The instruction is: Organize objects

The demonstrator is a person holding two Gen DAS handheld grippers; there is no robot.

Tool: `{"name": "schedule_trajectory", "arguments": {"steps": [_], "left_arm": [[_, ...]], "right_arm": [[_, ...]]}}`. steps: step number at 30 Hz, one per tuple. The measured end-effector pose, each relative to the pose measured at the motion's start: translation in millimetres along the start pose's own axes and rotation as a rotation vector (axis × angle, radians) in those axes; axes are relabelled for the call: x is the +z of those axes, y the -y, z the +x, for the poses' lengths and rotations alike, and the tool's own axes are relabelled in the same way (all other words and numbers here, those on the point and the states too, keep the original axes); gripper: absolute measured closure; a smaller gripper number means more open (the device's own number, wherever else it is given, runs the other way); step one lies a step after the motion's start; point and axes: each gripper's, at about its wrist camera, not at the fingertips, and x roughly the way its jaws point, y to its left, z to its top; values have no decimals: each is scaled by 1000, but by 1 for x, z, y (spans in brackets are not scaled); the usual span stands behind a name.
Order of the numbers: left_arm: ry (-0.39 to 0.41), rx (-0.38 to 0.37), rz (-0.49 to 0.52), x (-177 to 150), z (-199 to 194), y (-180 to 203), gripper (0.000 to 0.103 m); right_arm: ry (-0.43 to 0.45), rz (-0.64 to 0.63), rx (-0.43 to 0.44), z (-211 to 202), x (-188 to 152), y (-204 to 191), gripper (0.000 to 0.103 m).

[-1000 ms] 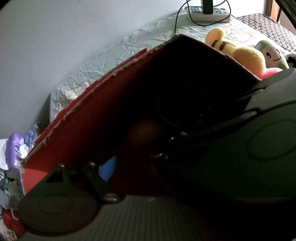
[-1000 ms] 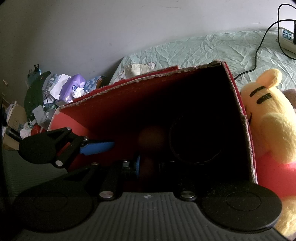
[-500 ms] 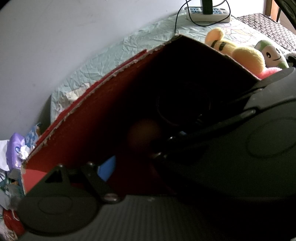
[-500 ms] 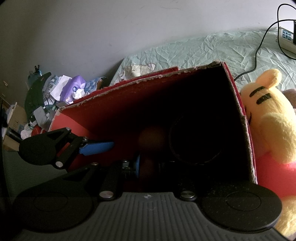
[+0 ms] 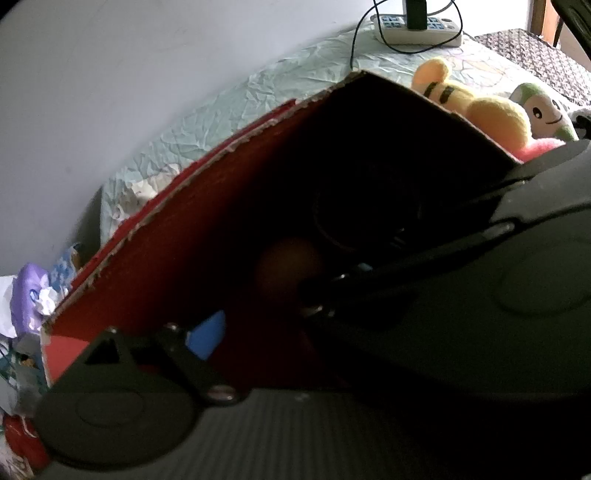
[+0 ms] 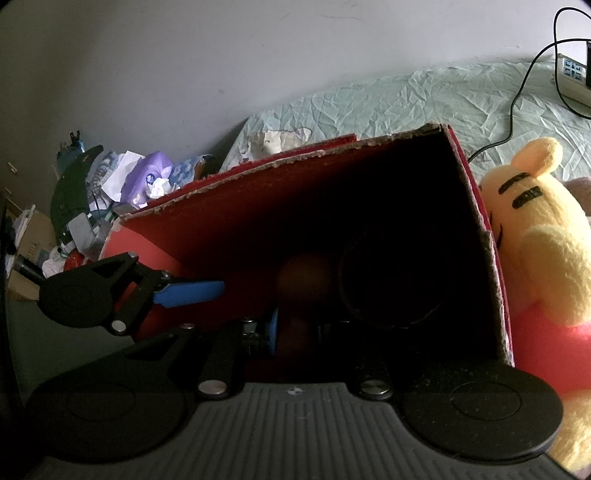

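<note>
Both tongs reach into the red box [image 6: 229, 218], right tongs [image 6: 295, 328] pinching a brown ball [image 6: 304, 277], left tongs [image 5: 258, 328] spread unclear, yellow plush [image 6: 535, 236] beside box's right wall.

Red box [image 6: 229, 221], yellow plush [image 6: 546, 236], pale-green sheet [image 6: 406, 103].

Both wrist cameras look closely into the same red box [image 5: 192, 236], side by side.

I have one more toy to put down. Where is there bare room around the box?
Bare sheet lies behind the red box, toward the wall. Crowded: plush bear against its right side, clutter pile left, power strip far back.
</note>
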Motion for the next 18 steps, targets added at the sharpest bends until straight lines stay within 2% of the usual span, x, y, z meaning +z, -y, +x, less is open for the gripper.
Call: {"name": "schedule_trajectory", "arguments": {"steps": [18], "left_arm": [[-1,-1,-1,0,1,1,12]], "right_arm": [[3,0,1,0,-1,-1,83]]}}
